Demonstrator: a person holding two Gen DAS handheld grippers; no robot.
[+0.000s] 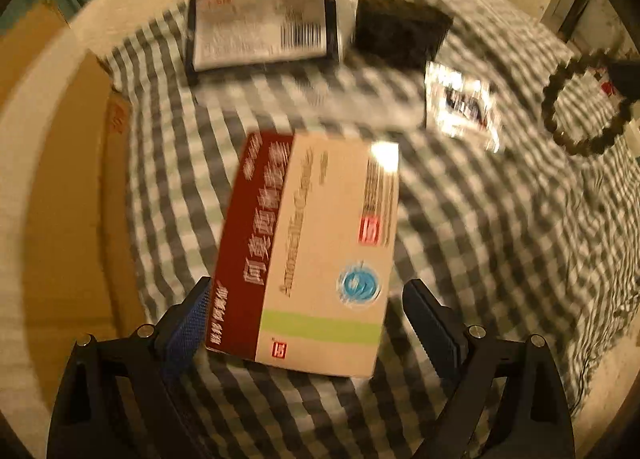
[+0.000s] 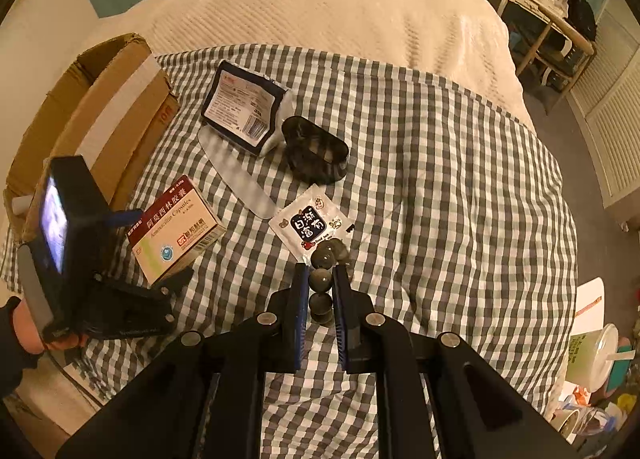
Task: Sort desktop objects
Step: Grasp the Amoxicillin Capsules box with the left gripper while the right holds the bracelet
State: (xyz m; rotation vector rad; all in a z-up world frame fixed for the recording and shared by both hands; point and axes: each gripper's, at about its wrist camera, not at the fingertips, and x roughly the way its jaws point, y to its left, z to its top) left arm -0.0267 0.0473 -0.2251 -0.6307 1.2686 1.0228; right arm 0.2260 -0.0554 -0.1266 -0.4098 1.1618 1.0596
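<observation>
Grey-white checked cloth, maroon-and-cream medicine box, dark beads

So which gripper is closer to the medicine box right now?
Left. The left gripper straddles the medicine box, jaws open; the right gripper is off to its side, shut on the bead bracelet.

Left wrist cam sits right above the checked cloth, looking steeply down, close in on the medicine box, pic blurry. Right wrist cam is a bit further back and less steep, so you get the bed, cardboard box and room behind. Both views share the medicine box, dark-framed packet, white sachet and bead bracelet.
</observation>
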